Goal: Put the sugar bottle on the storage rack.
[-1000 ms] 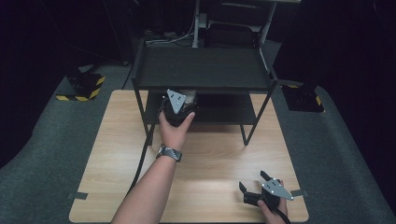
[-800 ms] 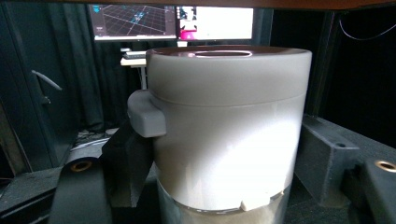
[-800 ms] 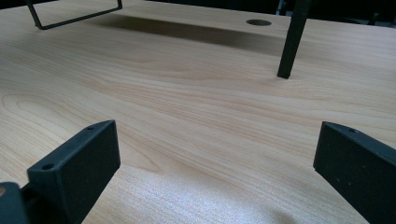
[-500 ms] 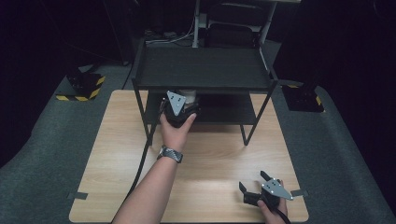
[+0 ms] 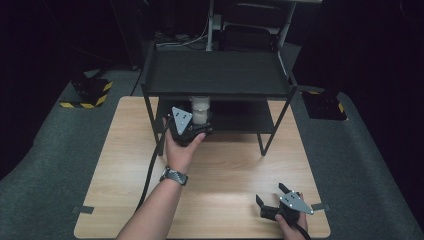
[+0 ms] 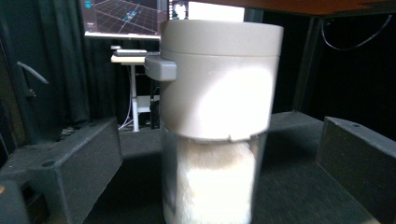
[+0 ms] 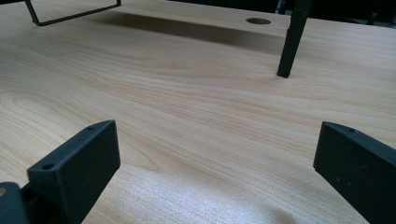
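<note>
No readable text, labels, brands or numbers anywhere; monitor (image 6: 122, 17) graphics too blurred to read.

We see the right gripper (image 7: 217, 175) with jaws spread wide, low over the table (image 7: 187, 107). Rack leg (image 7: 290, 42) stands beyond it, a round hole (image 7: 258, 21) past that leg.

A light wooden worktop (image 5: 225, 180) stands on grey carpet (image 5: 45, 165). Black-and-yellow striped blocks (image 5: 90, 92) flank it at the back. A lit monitor (image 6: 123, 17) glows beyond, above a small white stand (image 6: 133, 88).
</note>
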Motion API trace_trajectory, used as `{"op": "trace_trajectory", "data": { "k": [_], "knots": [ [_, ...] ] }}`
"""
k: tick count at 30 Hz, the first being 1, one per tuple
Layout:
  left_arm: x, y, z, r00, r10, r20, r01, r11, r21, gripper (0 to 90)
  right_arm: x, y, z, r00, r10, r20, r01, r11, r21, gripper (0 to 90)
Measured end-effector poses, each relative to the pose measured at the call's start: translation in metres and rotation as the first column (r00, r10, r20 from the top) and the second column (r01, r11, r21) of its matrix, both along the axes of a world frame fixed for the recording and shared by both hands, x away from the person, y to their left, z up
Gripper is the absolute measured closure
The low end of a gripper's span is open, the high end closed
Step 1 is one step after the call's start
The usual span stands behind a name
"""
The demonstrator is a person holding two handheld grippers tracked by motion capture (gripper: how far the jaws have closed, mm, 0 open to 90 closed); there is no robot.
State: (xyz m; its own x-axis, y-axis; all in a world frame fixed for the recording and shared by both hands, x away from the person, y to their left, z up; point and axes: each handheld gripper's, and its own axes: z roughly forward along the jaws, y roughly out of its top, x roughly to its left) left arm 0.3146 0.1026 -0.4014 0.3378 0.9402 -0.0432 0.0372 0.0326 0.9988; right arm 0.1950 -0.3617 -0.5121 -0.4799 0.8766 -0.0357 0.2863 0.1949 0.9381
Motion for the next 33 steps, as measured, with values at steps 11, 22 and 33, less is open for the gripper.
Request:
{"op": "trace_trajectory", "data": {
  "k": [11, 22, 33],
  "knots": [
    [-0.039, 0.018, -0.010, 0.9969, -0.054, 0.057, 0.053, 0.9984, 0.019, 0.4, 0.001, 0.000, 0.001, 1.0000, -0.002, -0.004, 0.002, 1.000, -0.001, 0.1],
    [-0.075, 0.042, -0.034, 0.9902, -0.103, 0.094, 0.101, 0.9945, 0.026, 0.4, 0.001, 0.001, 0.001, 1.0000, -0.003, -0.004, 0.003, 1.000, -0.004, 0.1],
    [-0.105, 0.069, -0.070, 0.9900, -0.121, 0.073, 0.115, 0.9902, 0.079, 0.4, 0.000, 0.002, 0.000, 1.0000, -0.007, 0.000, 0.007, 1.000, -0.006, 0.1]
  ]
}}
